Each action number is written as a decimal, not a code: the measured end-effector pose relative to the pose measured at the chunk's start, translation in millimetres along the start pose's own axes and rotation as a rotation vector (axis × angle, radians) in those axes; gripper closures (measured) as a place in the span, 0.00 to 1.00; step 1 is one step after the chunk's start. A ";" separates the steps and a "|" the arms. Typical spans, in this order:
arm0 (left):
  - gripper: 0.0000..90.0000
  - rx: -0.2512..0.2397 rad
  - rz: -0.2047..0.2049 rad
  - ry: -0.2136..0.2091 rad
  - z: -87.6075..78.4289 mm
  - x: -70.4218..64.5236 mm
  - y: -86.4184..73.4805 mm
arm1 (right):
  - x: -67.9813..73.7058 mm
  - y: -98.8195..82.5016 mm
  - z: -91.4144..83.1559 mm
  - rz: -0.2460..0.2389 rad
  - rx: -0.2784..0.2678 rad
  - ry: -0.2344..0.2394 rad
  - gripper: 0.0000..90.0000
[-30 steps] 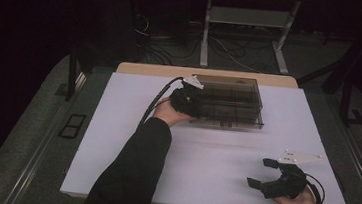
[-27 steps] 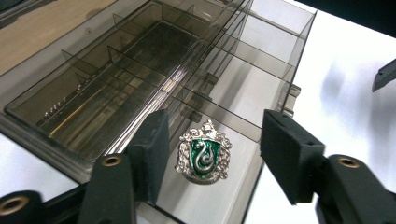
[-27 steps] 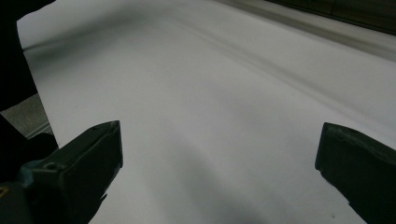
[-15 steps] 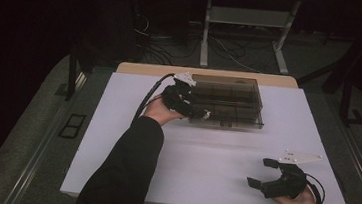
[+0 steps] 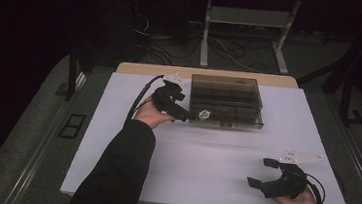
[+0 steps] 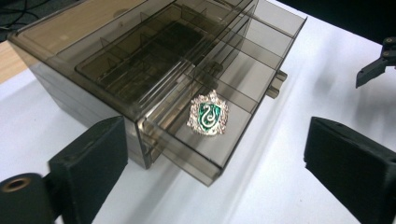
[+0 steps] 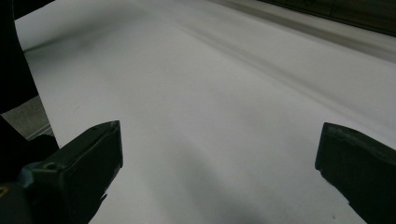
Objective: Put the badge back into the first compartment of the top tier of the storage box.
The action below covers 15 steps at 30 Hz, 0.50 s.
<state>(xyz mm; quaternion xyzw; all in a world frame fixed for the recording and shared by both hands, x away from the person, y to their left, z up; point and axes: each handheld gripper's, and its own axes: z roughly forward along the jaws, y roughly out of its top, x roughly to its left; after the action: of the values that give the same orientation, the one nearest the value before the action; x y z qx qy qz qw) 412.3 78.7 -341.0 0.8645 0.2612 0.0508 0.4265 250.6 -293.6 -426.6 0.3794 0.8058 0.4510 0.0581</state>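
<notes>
The left gripper [image 6: 215, 168] has its jaws spread wide with nothing between them, hovering just off the near left corner of a smoky translucent organiser box [image 6: 154, 56]. The box's lowest drawer [image 6: 233, 112] is pulled partly out, and a silver-and-green crest badge [image 6: 208, 113] lies flat in the drawer's end compartment, in line with the gap between the jaws. In the high view the same gripper [image 5: 187, 116] sits at the box's [image 5: 227, 100] front left edge, with the badge [image 5: 204, 115] just beyond its tips.

The step in hand looks like either lifting the badge out or pushing the drawer home after dropping it in; I cannot tell which. To pick the badge up well, the jaws should come down from above inside the compartment walls and pinch the badge across its edges, since it lies flat and thin. To close the drawer, a straight push on its front face would keep it from jamming, and the light box may slide on the bench.

The right gripper [image 5: 275, 183] rests low near the front right of the white bench [image 5: 213, 160], jaws open and empty, well apart from the box. Its own view shows bare bench [image 7: 210, 102] ahead. The drawer's dividers and front wall crowd the badge; nothing else stands in the way.
</notes>
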 end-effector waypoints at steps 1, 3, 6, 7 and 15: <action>0.02 0.000 0.002 0.005 -1.0 -0.1 -1.8 | -0.1 0.0 0.0 0.000 0.000 0.000 0.01; 0.00 -0.004 -0.003 0.018 -2.3 -0.6 -5.8 | -0.1 0.0 -0.1 0.000 0.000 -0.001 0.01; 0.00 -0.006 -0.009 0.024 -3.3 -0.9 -12.0 | 0.2 -0.1 0.3 0.001 0.002 -0.001 0.01; 0.00 -0.010 -0.021 0.027 -3.8 -2.2 -14.3 | 0.3 0.0 0.2 0.001 0.001 0.000 0.01; 0.00 -0.005 -0.008 0.040 -11.3 -5.6 -28.1 | 0.2 -0.1 -0.2 -0.001 -0.001 0.000 0.01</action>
<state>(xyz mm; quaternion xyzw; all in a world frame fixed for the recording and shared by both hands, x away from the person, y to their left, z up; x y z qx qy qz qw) 392.6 98.0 -354.6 0.8611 0.2729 0.0671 0.4237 250.3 -293.6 -426.5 0.3790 0.8058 0.4513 0.0588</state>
